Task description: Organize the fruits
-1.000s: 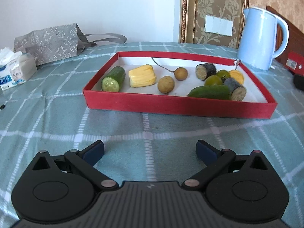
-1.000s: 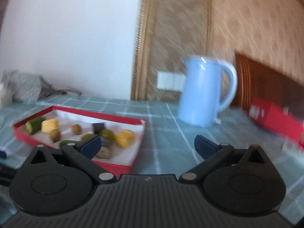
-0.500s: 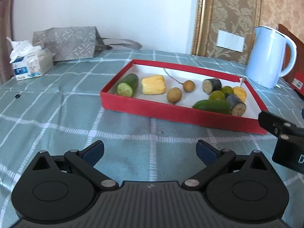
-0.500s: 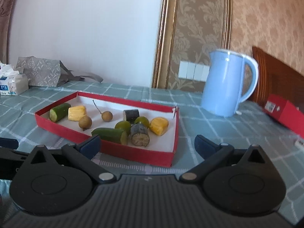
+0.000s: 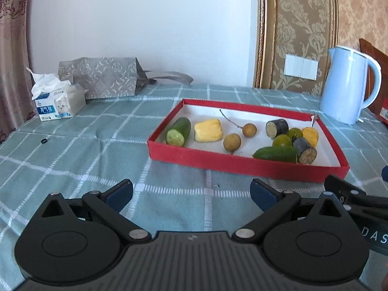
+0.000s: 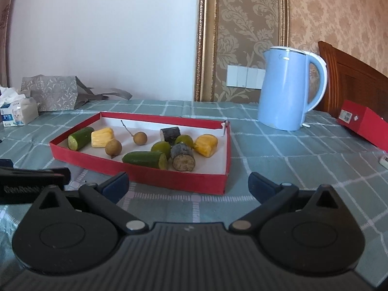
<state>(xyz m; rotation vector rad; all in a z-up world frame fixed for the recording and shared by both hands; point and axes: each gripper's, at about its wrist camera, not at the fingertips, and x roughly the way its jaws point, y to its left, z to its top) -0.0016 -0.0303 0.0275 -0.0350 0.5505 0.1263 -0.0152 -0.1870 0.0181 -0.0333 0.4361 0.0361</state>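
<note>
Here, fruit pieces lie in a red tray (image 5: 242, 163) on the checked desk (image 5: 97, 150), ahead of the left tool (image 5: 191, 189) and right tool (image 6: 188, 185), both spread wide, holding nothing.

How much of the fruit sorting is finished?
Nothing looks sorted yet. All the fruit pieces sit mixed in the red tray. The left hand-held gripper and right hand-held gripper are both open and empty, short of the tray. All the picking and grouping is left.
</note>
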